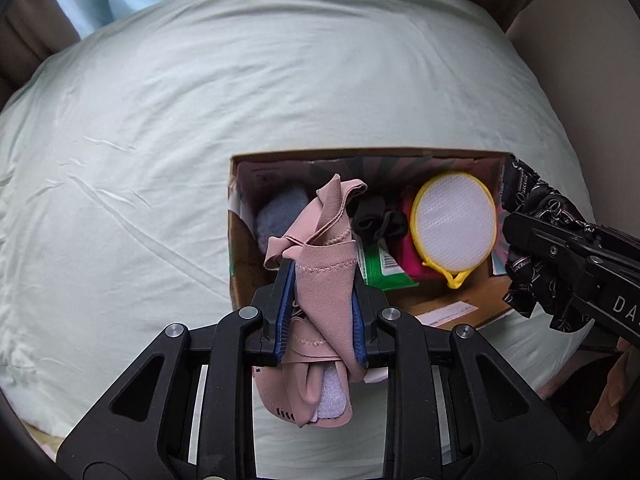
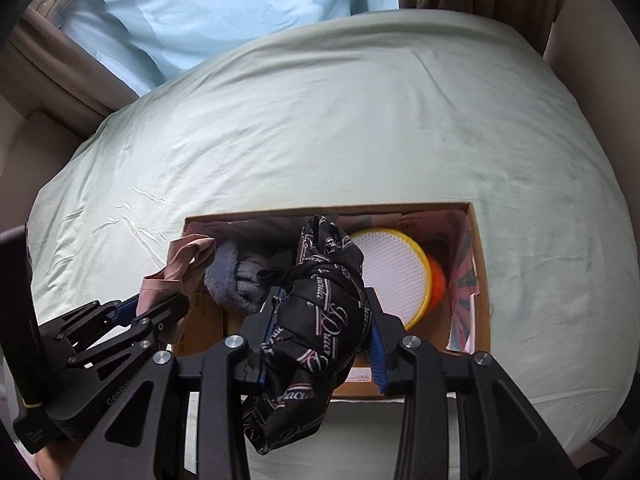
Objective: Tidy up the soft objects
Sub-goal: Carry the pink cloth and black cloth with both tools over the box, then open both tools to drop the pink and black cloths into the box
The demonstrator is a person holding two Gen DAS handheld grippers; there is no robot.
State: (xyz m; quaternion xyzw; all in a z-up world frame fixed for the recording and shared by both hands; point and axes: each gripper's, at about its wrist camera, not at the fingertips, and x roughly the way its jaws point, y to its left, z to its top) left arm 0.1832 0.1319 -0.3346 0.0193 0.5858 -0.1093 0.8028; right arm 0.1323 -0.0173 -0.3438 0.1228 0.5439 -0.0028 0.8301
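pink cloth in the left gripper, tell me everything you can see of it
The pink cloth is a dusty-pink stretchy fabric piece, bunched and folded, with zigzag stitching along a seam and a white fuzzy patch near its lower end. The left gripper is shut on its middle, blue pads pressing both sides. Its top flops over the cardboard box; its bottom hangs free below the jaws, above the pale green bedsheet.

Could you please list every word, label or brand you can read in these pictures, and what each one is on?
"DA", cut off by the frame edge: right gripper body.
"GenRobo", partly hidden: left gripper body.
"Dracula", in repeated script: black printed fabric.
Barcode label on green packet: too blurred.
Printing inside brown cardboard box: too small.
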